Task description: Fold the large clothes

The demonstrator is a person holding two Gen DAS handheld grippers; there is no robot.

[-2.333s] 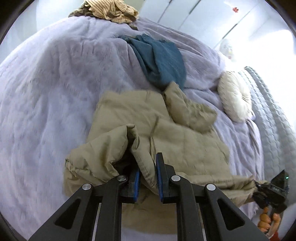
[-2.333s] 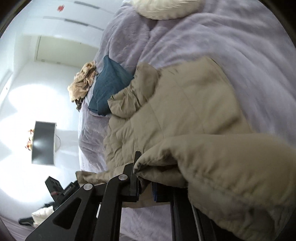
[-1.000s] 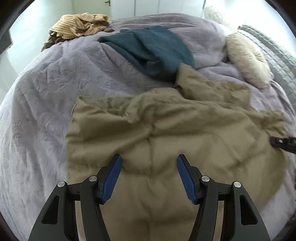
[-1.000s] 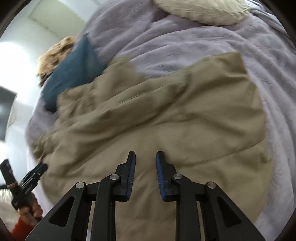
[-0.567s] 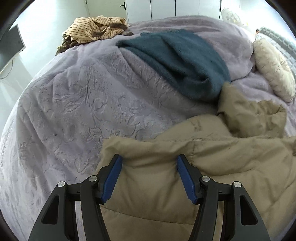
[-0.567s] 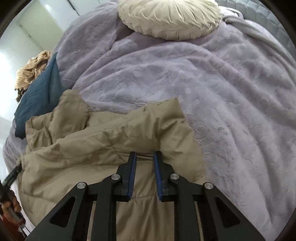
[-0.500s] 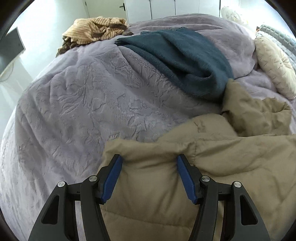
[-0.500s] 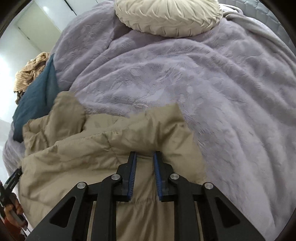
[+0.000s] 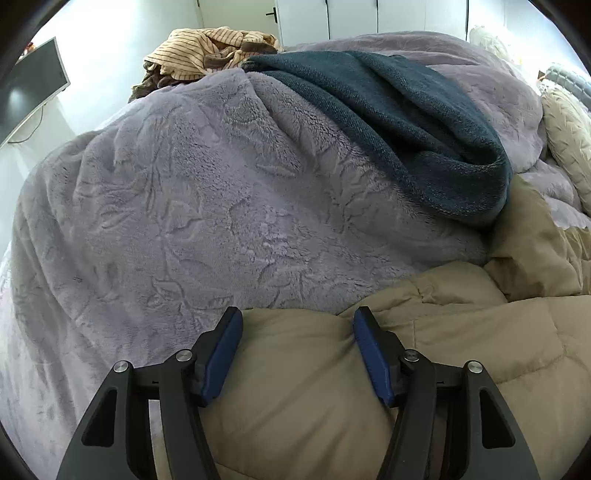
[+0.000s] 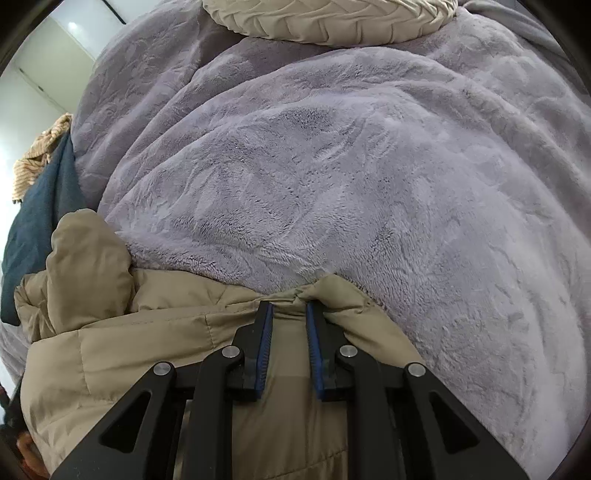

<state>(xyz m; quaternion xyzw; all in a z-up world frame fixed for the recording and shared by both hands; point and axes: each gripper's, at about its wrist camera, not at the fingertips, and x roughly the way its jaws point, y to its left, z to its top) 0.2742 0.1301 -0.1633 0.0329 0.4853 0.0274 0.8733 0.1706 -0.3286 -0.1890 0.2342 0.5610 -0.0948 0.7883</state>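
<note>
Left gripper (image 9: 296,325) splayed, right gripper (image 10: 289,315) narrowed, over jacket (image 10: 155,354) edge

Open lavender blanket (image 9: 207,206) ahead of both grippers, teal throw (image 9: 417,140) heaped far right, round cushion (image 10: 332,18) beyond

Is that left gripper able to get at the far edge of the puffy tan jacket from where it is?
Probably yes: the left gripper is open, straddling the puffy tan jacket's edge on the lilac plush blanket, nothing between.
</note>
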